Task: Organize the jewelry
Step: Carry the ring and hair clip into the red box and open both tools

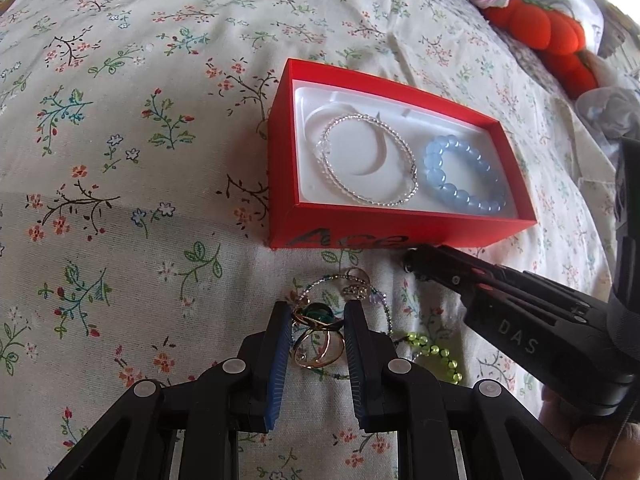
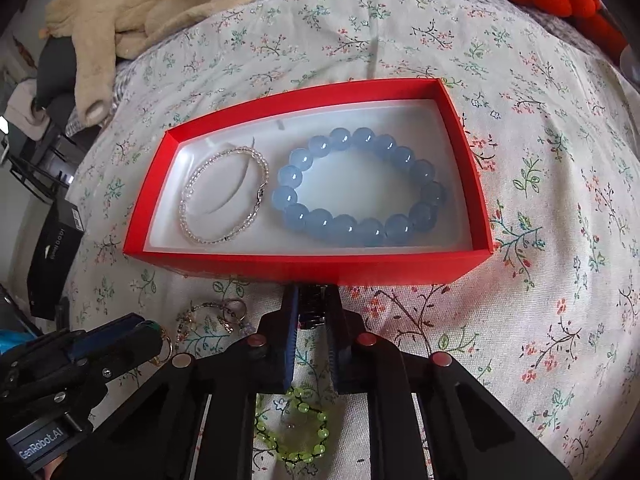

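A red box (image 1: pixel 400 232) (image 2: pixel 304 268) with a white liner lies on the floral bedspread. In it lie a clear beaded bracelet (image 1: pixel 366 160) (image 2: pixel 224 196) and a blue bead bracelet (image 1: pixel 464 176) (image 2: pixel 360 188). In front of the box lie a gold ring with a green stone (image 1: pixel 318 330), a thin beaded chain with a ring charm (image 1: pixel 356 286) (image 2: pixel 228 314) and a green bead bracelet (image 1: pixel 434 350) (image 2: pixel 294 428). My left gripper (image 1: pixel 318 316) is open with its fingers either side of the gold ring. My right gripper (image 2: pixel 314 308) is nearly shut and holds nothing, its tips at the box's near wall.
A cream plush toy (image 2: pixel 140 8) lies at the far left of the bed. A red plush toy (image 1: pixel 548 36) and pillows lie at the far right. A black box (image 2: pixel 56 248) stands off the bed's left edge.
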Available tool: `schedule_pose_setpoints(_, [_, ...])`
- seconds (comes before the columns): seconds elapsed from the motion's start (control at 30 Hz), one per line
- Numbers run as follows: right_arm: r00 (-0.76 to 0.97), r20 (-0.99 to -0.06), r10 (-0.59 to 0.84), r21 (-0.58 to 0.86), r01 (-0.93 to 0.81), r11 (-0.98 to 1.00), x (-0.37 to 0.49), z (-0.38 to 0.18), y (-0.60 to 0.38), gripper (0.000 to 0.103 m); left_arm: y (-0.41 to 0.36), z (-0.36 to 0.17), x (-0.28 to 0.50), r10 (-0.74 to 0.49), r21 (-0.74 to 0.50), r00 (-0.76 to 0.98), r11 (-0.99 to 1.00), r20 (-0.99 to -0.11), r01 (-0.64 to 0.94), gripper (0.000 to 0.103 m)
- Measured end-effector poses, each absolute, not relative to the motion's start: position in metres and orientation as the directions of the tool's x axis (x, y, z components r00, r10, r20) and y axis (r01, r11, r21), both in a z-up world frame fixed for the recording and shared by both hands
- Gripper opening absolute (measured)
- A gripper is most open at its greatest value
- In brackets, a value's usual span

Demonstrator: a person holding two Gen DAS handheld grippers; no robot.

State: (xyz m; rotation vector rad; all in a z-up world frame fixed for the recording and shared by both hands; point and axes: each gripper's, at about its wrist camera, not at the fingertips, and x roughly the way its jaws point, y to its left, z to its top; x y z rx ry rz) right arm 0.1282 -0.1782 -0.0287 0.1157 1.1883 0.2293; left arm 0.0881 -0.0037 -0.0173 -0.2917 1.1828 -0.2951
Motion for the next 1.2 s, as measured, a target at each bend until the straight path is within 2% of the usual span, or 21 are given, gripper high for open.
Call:
schedule_pose_setpoints(0.53, [0.373, -0.872, 0.319, 0.303, -0.101, 0.948, 0.102, 0.011, -0.206, 0.014, -0.001, 0.003, 0.085, -0.386, -0.385, 0.403, 0.919, -0.830, 0.086, 0.021])
schedule_pose_setpoints(0.87, [0.496, -0.796, 0.346, 0.334, -0.116, 0.935, 0.097, 0.051, -0.223, 0.014, -0.004, 0.024, 0.090, -0.422, -0.416, 0.482, 0.901, -0.768, 0.126, 0.021])
schedule_pose_setpoints(1.2, [0.517, -0.777, 0.359, 0.375, -0.079, 0.924, 0.121, 0.036, -0.236, 0.014, -0.021, 0.019, 0.115, -0.444, -0.434, 0.526, 0.888, -0.726, 0.151, 0.021])
